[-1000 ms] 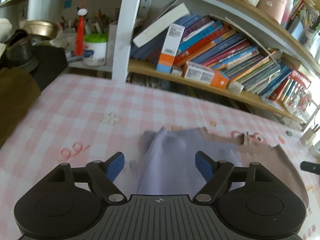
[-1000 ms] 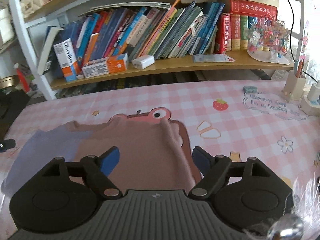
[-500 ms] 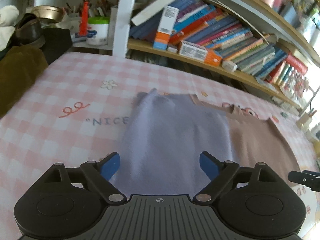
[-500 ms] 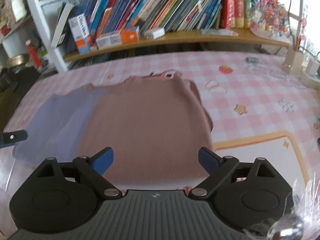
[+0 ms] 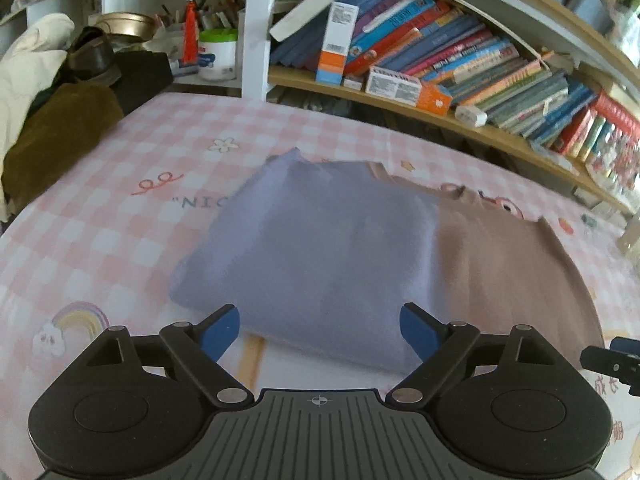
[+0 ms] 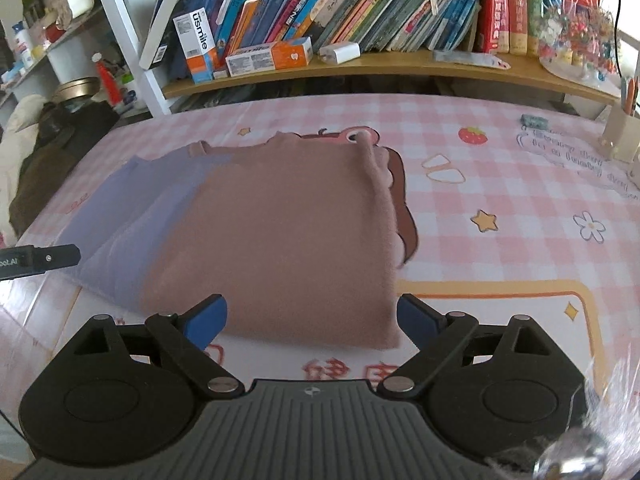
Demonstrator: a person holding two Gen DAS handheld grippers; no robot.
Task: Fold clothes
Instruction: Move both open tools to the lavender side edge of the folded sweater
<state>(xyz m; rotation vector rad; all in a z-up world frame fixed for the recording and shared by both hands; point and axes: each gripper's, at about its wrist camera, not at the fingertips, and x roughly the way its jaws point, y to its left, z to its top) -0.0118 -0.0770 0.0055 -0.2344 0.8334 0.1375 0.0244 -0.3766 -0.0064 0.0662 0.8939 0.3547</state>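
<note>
A folded garment lies flat on the pink checked tablecloth (image 5: 100, 216). Its left part is lavender (image 5: 320, 248) and its right part is dusty pink-brown (image 6: 280, 232); the pink part also shows in the left wrist view (image 5: 500, 272). My left gripper (image 5: 320, 330) is open and empty, just short of the lavender part's near edge. My right gripper (image 6: 312, 318) is open and empty, at the pink part's near edge. The lavender part shows at the left of the right wrist view (image 6: 132, 224).
A bookshelf (image 6: 360, 64) full of books runs along the far side of the table. Dark and brown clothes (image 5: 60, 128) are piled at the left end. A pen holder (image 6: 620, 136) stands at the far right. A white jar (image 5: 218, 56) sits on the left shelf.
Both grippers have pulled back toward the near edge of the table. The garment now shows whole in front of each one. Both stay open and empty.
</note>
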